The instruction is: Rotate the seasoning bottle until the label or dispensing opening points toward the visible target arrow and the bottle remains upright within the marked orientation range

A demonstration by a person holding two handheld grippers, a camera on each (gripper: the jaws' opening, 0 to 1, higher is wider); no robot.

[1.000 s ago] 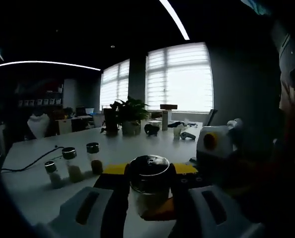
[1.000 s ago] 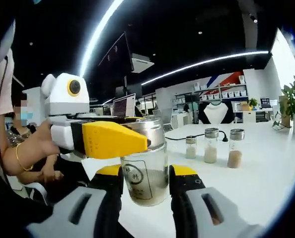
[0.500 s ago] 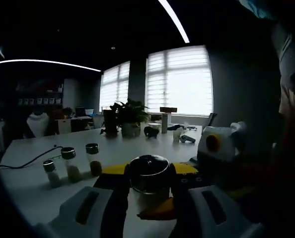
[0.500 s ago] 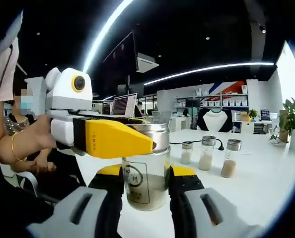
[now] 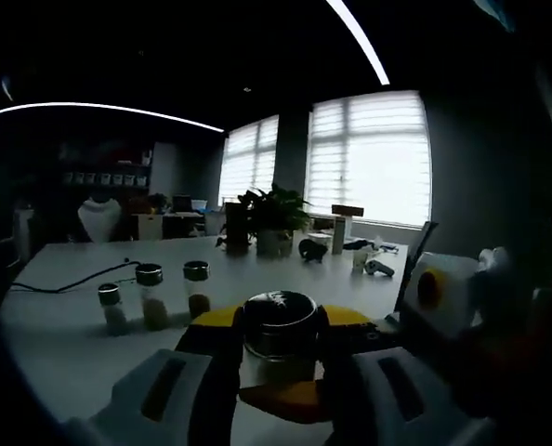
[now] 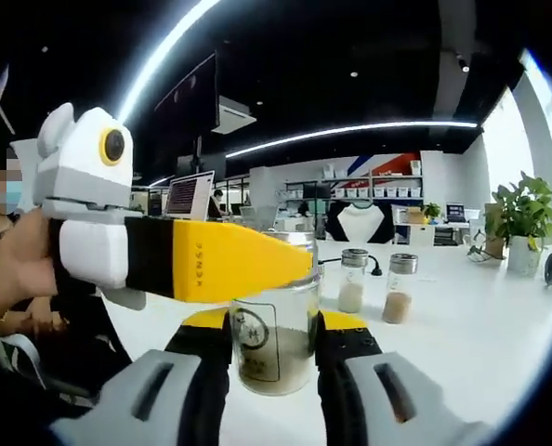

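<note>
Seasoning bottle (image 6: 274,339): clear glass jar, metal lid, held upright above the white table (image 6: 462,344); a shallow layer of pale brownish granules sits at its bottom, and a printed label with a round emblem faces the right gripper view. The right gripper (image 6: 272,351) clamps the glass body at 6 o'clock in its own view, black-and-yellow jaws pressed narrow against both sides of the jar. In the left gripper view the same bottle (image 5: 278,325) is seen lid-first at 6 o'clock, the left gripper (image 5: 278,327) closed narrow around its metal cap, jaws flanking the lid. From the right gripper view that left gripper (image 6: 299,265) enters from 9 o'clock, its yellow jaw lying across the cap, with a person's hand (image 6: 16,274) gripping its white body. Small shaker jars on the table: three counted in the left gripper view, at 9 o'clock, standing in a loose row (image 5: 152,297), each metal-capped and part-filled, contents pale to tan. Two of them are clear in the right gripper view at 3 o'clock (image 6: 375,295), one pale fill, one brown. A dark cable (image 5: 67,279) trails just behind the row. One potted plant (image 5: 274,218) stands at 12 o'clock before the bright windows.
</note>
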